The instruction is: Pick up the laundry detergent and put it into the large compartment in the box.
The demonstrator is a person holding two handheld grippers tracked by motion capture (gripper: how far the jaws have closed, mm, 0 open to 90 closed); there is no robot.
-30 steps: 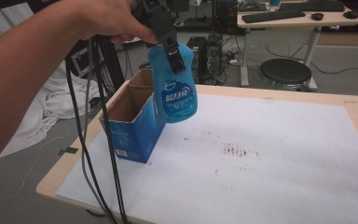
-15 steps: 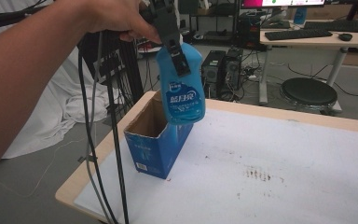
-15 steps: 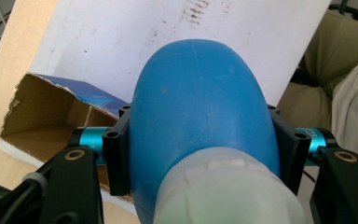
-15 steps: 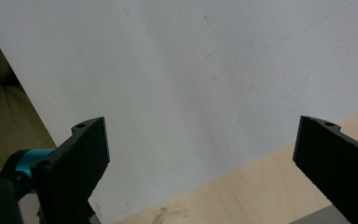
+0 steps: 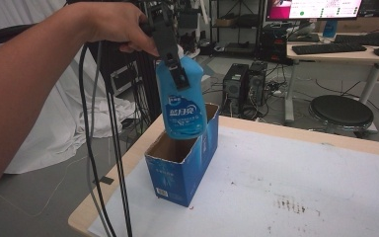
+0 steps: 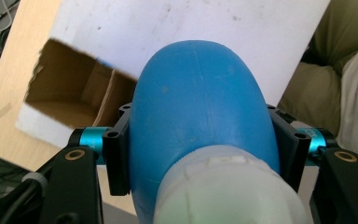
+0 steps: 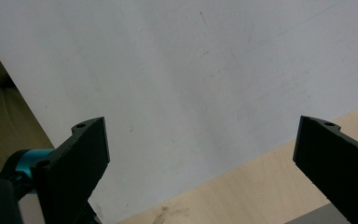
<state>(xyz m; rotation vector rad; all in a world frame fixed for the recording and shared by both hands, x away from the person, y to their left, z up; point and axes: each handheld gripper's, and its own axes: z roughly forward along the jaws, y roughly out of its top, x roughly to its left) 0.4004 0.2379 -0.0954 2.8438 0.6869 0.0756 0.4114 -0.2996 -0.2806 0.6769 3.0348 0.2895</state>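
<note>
High view looks forward-down; both gripper views look down on its table (image 5: pixel 325 177).

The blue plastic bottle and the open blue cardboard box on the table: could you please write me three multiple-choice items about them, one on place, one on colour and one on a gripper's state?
1. Where is the blue plastic bottle?
A. Lying flat on the white table cover
B. Held in the air above the open blue cardboard box
C. Standing on the floor

2. What colour is the inside of the box?
A. Brown
B. Red
C. Green

3. How does the right gripper stand?
A. Shut on the bottle
B. Shut on a cable
C. Open, with nothing between its jaws

Answers: 1 B, the high view shows the left gripper gripping the bottle near its top, its base at the box's opening. 2 A, bare brown cardboard shows inside. 3 C, the right gripper view shows the jaws wide apart over the white table cover.
</note>
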